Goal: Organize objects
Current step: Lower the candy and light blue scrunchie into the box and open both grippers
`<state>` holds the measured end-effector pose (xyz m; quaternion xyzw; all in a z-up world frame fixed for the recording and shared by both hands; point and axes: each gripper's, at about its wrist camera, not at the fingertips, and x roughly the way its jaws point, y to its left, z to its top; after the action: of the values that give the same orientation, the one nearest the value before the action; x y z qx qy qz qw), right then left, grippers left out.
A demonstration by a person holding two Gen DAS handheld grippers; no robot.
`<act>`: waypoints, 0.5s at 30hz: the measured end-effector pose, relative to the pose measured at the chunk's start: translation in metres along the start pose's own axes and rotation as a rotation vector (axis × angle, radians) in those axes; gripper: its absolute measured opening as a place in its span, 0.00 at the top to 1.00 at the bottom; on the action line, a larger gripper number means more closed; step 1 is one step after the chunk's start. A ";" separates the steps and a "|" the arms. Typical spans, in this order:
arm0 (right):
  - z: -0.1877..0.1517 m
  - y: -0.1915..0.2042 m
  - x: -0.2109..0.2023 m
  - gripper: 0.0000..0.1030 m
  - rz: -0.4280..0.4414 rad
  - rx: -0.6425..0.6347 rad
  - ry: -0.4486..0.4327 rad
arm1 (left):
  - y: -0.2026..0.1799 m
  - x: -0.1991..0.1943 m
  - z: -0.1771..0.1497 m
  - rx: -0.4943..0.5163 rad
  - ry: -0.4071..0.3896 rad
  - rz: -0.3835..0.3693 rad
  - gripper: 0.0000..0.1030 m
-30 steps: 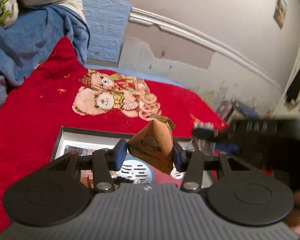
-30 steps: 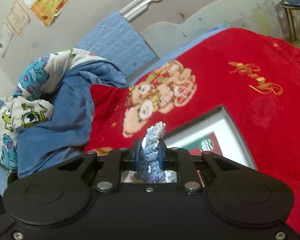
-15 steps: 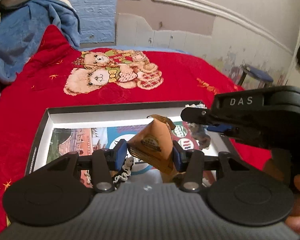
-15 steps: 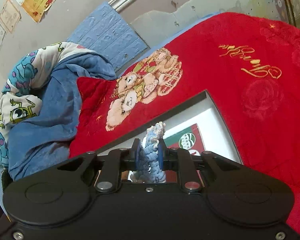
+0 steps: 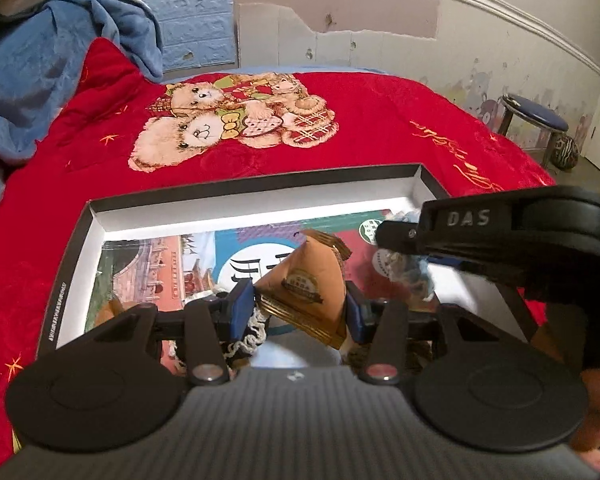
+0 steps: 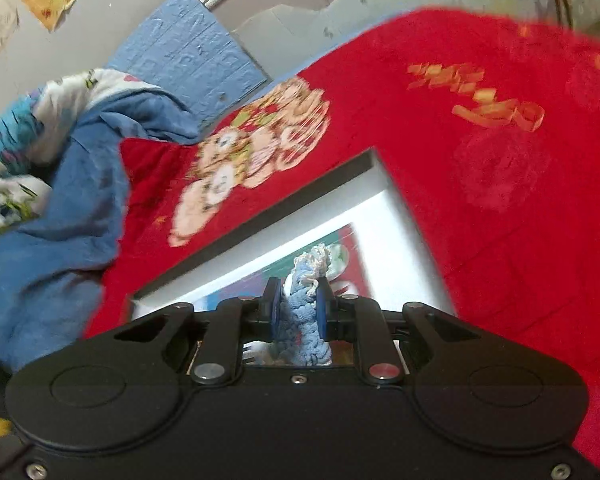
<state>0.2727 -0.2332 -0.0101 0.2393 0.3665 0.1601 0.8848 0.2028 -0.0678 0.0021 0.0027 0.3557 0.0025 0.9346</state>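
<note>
Drop-off step, I'd say: left hand-held gripper (image 5: 300, 308) clamped on tan packet (image 5: 304, 284), right hand-held gripper (image 6: 298, 308) clamped on blue yarn piece (image 6: 302, 320), both over box (image 5: 260, 196) on bed; next, lower & let go.

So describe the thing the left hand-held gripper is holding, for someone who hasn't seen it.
On the red bear-print blanket lies a shallow open box. Over it, the left hand-held gripper pinches a brown pyramid-shaped packet with a round printed seal, stiff and angular, unlike the crocheted yarn pieces nearby.

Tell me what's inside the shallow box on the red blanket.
Inside the box lies a printed picture sheet covering most of the floor, and a cream crocheted piece near the front. Both grippers and what they hold hide the rest.
</note>
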 end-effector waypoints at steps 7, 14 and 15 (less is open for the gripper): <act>-0.001 -0.001 0.000 0.83 -0.030 -0.003 -0.006 | -0.007 0.006 -0.007 0.004 0.021 -0.004 0.50; -0.005 -0.002 0.007 0.83 0.025 0.005 0.026 | -0.014 0.009 -0.012 0.053 0.012 0.011 0.49; -0.006 -0.002 0.008 0.83 0.020 0.003 0.030 | -0.013 0.009 -0.012 0.046 0.011 0.008 0.49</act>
<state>0.2744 -0.2293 -0.0196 0.2418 0.3774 0.1721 0.8772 0.2014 -0.0812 -0.0131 0.0255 0.3608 -0.0016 0.9323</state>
